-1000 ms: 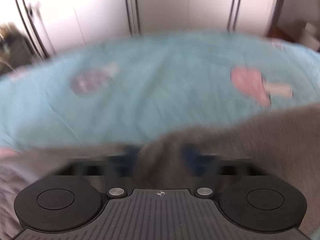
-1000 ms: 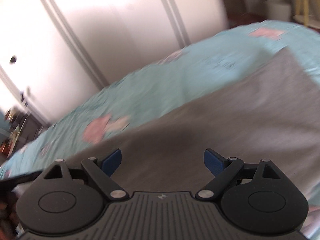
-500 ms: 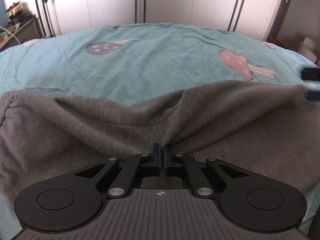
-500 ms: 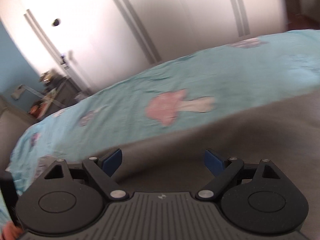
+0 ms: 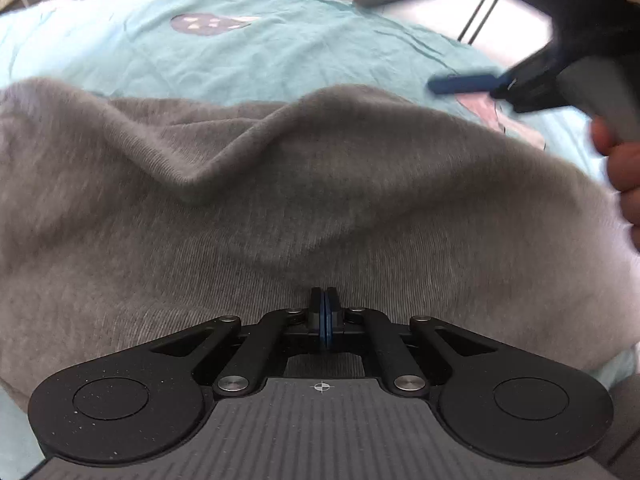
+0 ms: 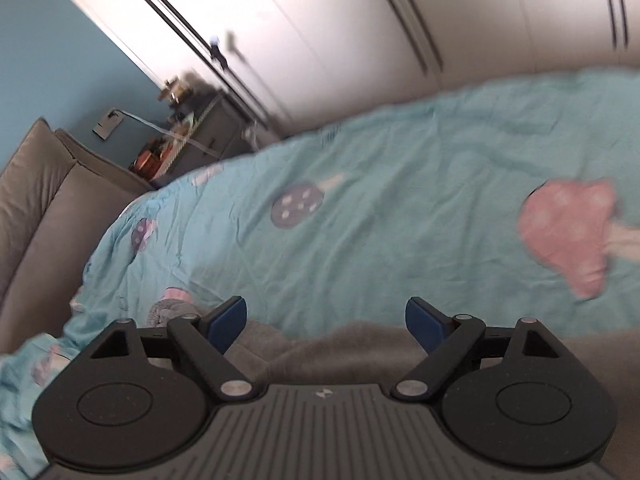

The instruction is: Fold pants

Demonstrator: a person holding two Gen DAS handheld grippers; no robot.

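Note:
The grey knit pants (image 5: 320,200) lie rumpled on a bed with a turquoise mushroom-print cover (image 5: 260,48). My left gripper (image 5: 325,316) is shut low over the near part of the pants; whether cloth is pinched between the pads is hidden. My right gripper (image 6: 326,320) is open and empty, held above the far edge of the pants (image 6: 340,344). In the left wrist view it shows blurred at the upper right (image 5: 480,84), with the person's hand (image 5: 624,176) on it.
White wardrobe doors (image 6: 360,40) stand behind the bed. A grey padded headboard (image 6: 36,208) and a cluttered bedside cabinet (image 6: 188,132) are on the left in the right wrist view. The bed cover (image 6: 400,208) stretches beyond the pants.
My left gripper closed and has sunk lower onto the pants. My right gripper stayed open, lifted and swung left over the pants' far edge, now showing in the left wrist view.

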